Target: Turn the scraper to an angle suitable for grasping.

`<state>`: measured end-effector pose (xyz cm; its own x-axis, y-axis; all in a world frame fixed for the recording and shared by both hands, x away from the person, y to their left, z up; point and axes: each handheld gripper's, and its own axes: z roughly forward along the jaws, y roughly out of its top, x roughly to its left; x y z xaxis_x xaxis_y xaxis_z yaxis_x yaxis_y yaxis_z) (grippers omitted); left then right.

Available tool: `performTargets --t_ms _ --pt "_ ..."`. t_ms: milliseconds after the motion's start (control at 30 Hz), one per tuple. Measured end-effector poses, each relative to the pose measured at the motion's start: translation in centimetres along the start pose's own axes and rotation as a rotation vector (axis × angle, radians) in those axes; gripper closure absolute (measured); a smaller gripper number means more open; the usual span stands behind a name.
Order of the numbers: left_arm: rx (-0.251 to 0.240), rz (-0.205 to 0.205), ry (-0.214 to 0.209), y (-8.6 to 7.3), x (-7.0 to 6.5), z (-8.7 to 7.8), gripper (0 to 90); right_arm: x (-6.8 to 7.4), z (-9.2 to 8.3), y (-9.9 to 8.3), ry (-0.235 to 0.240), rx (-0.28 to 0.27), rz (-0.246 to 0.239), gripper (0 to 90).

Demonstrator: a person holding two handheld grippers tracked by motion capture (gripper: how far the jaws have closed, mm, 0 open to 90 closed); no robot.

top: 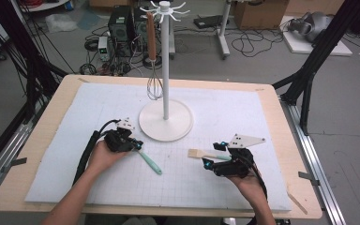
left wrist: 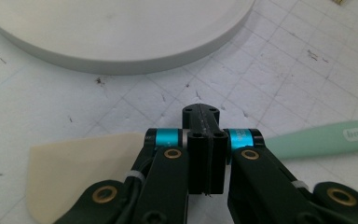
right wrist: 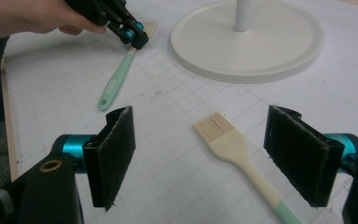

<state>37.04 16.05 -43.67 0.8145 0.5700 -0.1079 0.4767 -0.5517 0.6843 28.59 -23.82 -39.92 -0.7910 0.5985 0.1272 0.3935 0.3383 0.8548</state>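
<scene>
A spatula (top: pixel 151 163) with a mint handle (left wrist: pixel 326 137) and a cream blade (left wrist: pixel 74 172) lies flat on the white mat, left of centre. My left gripper (top: pixel 138 146) is shut, its tips (left wrist: pixel 200 112) down over the spatula's neck; whether they touch it I cannot tell. A pastry brush (top: pixel 197 153) with cream bristles (right wrist: pixel 213 127) lies right of centre. My right gripper (right wrist: pixel 200 116) is open around it, one black pad on each side and neither touching. From there the left gripper (right wrist: pixel 137 38) appears at the spatula's blade end.
A white hook stand on a round base (top: pixel 178 124) rises behind both utensils. A whisk (top: pixel 153 84) with a brown handle hangs from one of its hooks. The gridded mat (top: pixel 262 117) covers a wooden table; cables and boxes lie on the floor beyond.
</scene>
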Motion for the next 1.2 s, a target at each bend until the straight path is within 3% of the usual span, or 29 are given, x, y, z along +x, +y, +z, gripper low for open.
performTargets --t_ms 300,467,733,1100,1200 --pt "0.004 -0.005 -0.006 -0.3 0.0 -0.3 89.6 0.1 0.2 0.0 0.001 0.002 -0.005 23.8" --pt "-0.018 -0.011 0.042 -0.3 0.5 -0.2 89.4 0.1 0.3 -0.1 0.004 0.006 -0.007 23.7" --pt "-0.026 -0.036 0.051 -0.4 1.0 -0.4 89.4 0.1 0.5 -0.1 0.009 0.016 -0.001 23.7" --pt "0.003 -0.015 0.043 -0.6 0.6 -1.0 89.4 0.2 0.5 -0.2 0.010 0.017 -0.002 23.7" --pt "-0.011 -0.015 0.061 -0.5 0.8 -0.9 89.3 0.2 0.6 -0.2 0.012 0.017 -0.007 23.7"
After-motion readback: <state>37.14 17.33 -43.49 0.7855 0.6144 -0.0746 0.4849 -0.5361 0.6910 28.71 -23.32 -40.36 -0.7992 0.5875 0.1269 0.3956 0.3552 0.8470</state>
